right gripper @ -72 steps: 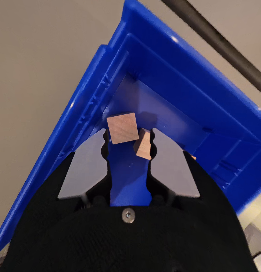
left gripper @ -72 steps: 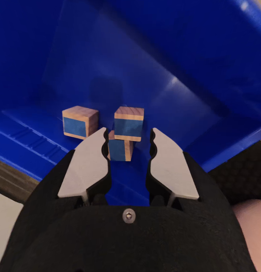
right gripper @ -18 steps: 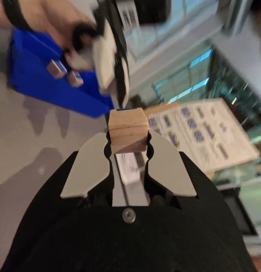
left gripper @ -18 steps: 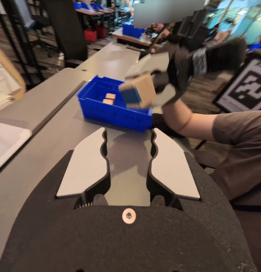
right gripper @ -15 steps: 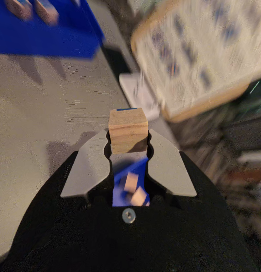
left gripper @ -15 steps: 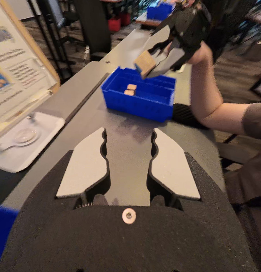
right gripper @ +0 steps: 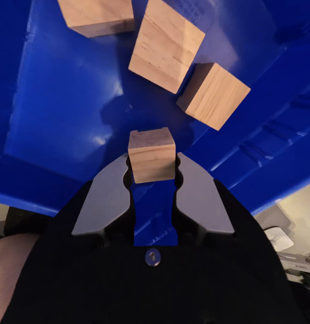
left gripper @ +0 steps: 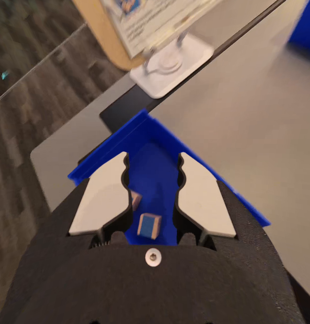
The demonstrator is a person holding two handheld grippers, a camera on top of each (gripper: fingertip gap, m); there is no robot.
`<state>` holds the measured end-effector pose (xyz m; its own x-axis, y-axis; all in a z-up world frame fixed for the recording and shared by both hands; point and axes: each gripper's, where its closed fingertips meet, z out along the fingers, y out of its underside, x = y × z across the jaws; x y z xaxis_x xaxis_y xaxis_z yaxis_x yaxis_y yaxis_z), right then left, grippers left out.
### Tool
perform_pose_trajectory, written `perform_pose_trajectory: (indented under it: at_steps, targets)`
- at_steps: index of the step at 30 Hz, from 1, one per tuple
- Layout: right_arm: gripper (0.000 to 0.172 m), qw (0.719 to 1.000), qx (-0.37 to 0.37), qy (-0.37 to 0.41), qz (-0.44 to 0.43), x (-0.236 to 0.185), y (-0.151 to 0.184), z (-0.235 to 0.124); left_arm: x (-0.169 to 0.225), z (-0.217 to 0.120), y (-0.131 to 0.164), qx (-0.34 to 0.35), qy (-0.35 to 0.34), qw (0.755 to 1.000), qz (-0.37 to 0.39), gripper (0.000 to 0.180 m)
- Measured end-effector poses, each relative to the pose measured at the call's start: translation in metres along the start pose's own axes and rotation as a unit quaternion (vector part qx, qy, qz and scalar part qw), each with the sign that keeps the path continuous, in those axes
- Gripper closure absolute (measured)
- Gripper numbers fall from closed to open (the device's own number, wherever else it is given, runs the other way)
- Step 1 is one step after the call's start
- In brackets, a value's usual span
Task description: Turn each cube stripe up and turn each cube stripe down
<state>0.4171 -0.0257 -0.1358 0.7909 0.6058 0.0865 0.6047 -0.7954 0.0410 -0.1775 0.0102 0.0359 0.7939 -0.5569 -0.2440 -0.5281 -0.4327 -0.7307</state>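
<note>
Wooden cube [right gripper: 151, 156], clamped in the right gripper [right gripper: 152, 168], has swung from mid-air into the blue bin [right gripper: 63, 105], stripe facing down, ready to set; the left gripper [left gripper: 152, 168] now hangs apart, empty.

A grey tabletop [left gripper: 238, 122] fills the right, a white stand base [left gripper: 171, 77] with a wood-edged sign board [left gripper: 115, 40] at its far edge, dark patterned carpet [left gripper: 28, 70] on the left.

the right gripper [right gripper: 152, 157], up in the air with its wooden cube [right gripper: 152, 158] half a second ago, is now down inside a blue bin [right gripper: 45, 105] near three plain-faced cubes. the left gripper [left gripper: 152, 158] has swung from open table to over a blue bin [left gripper: 115, 140].
</note>
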Motion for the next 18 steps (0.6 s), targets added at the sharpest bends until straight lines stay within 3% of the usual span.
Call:
perform_pose_trajectory:
  at_steps: [3,6,10,18]
  targets:
    - [0.124,1.0,-0.025,-0.007,0.004,-0.001,0.003,0.009,-0.021,0.017,0.042,-0.104,-0.028,0.994,-0.01,0.136]
    - [0.122,0.998,-0.014,-0.056,0.015,-0.015,-0.004,0.011,-0.052,0.03,0.076,-0.186,-0.101,0.977,0.04,0.121]
    - [0.114,0.998,0.048,-0.034,0.02,-0.009,-0.02,-0.009,-0.042,0.052,0.12,-0.286,-0.05,0.953,0.082,0.126]
    - [0.113,0.998,0.067,-0.009,-0.017,-0.016,-0.026,-0.023,-0.055,0.077,0.159,-0.356,-0.039,0.928,0.105,0.122]
